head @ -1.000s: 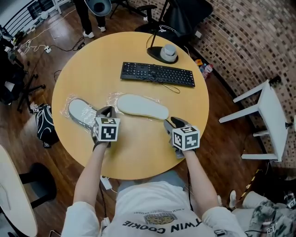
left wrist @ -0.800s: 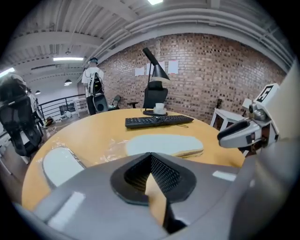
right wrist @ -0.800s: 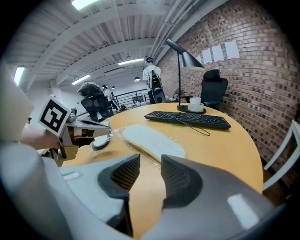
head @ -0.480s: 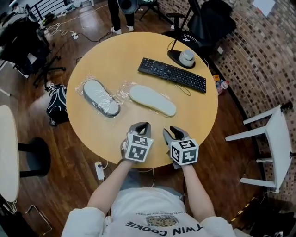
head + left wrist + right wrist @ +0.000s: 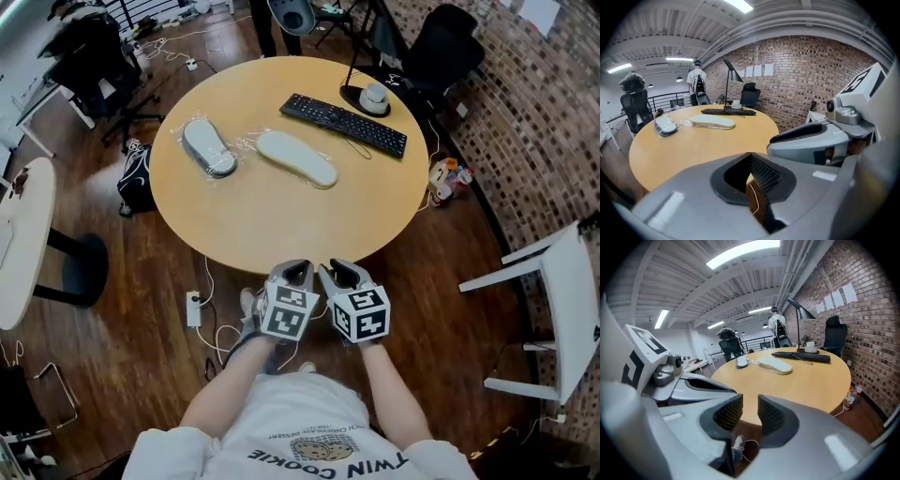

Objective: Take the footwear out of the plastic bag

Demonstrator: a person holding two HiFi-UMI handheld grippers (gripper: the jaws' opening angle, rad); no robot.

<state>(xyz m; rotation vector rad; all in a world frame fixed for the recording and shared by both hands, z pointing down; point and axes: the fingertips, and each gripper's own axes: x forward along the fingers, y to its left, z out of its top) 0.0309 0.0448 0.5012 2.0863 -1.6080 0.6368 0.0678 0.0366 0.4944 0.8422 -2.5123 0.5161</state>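
Two slippers lie on the round wooden table (image 5: 281,220), each in clear plastic: a grey one (image 5: 208,147) at the far left and a whitish one (image 5: 296,157) beside it, sole up. Both also show in the left gripper view (image 5: 665,124) (image 5: 712,121) and the right gripper view (image 5: 742,361) (image 5: 774,364). My left gripper (image 5: 296,273) (image 5: 750,157) hangs off the table's near edge, its tips touching, holding nothing. My right gripper (image 5: 337,274) (image 5: 750,404) is next to it, open; its jaws have just been closing with nothing between them.
A black keyboard (image 5: 343,124) and a lamp base (image 5: 371,97) sit at the table's far side. Around the table stand a black office chair (image 5: 441,56), a white chair (image 5: 562,309), a dark backpack (image 5: 136,178) and a white table (image 5: 19,244). Cables (image 5: 220,323) lie on the floor.
Both grippers have drawn back from beside the slippers to beyond the table's near edge, now close together. The right jaws stand narrower. The slippers have not moved on the table.
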